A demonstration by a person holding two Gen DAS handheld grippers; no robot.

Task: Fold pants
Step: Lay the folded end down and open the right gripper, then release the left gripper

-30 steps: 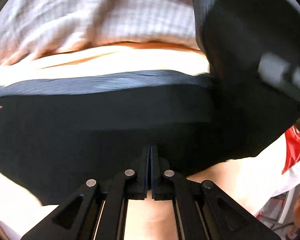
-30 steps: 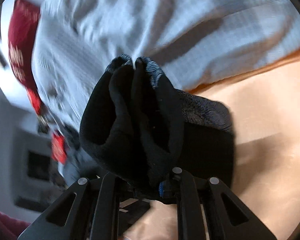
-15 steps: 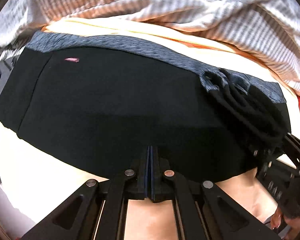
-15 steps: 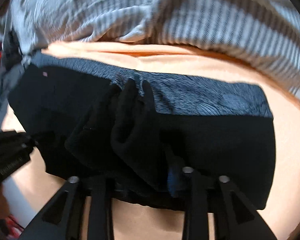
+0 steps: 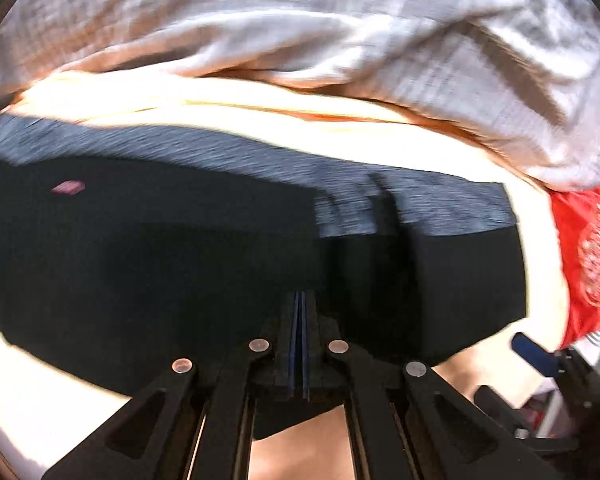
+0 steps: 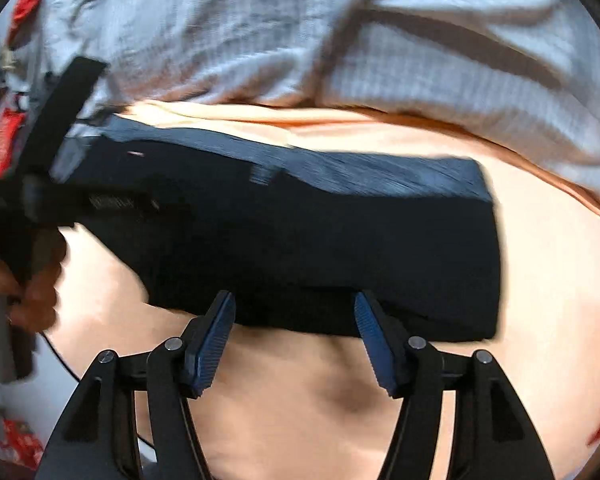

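The black pants (image 5: 180,264) with a grey heathered waistband (image 5: 420,208) lie folded flat on a peach sheet (image 5: 260,120). In the left wrist view my left gripper (image 5: 300,312) is shut, its tips pinching the pants' near edge. In the right wrist view the pants (image 6: 340,248) lie as a folded block. My right gripper (image 6: 296,320) is open and empty, its blue pads (image 6: 212,340) just in front of the near edge. The left gripper (image 6: 40,184) shows at the far left of that view, over the pants' left end.
A grey striped blanket (image 5: 300,20) is bunched behind the pants. A red cloth (image 5: 580,248) lies at the right. The peach sheet (image 6: 340,400) spreads in front of the pants. A hand (image 6: 32,292) holds the left gripper.
My right gripper has let go of the bunched pants fabric and opened. The fold it carried now lies flat on the pants. The left gripper stays shut on the near edge.
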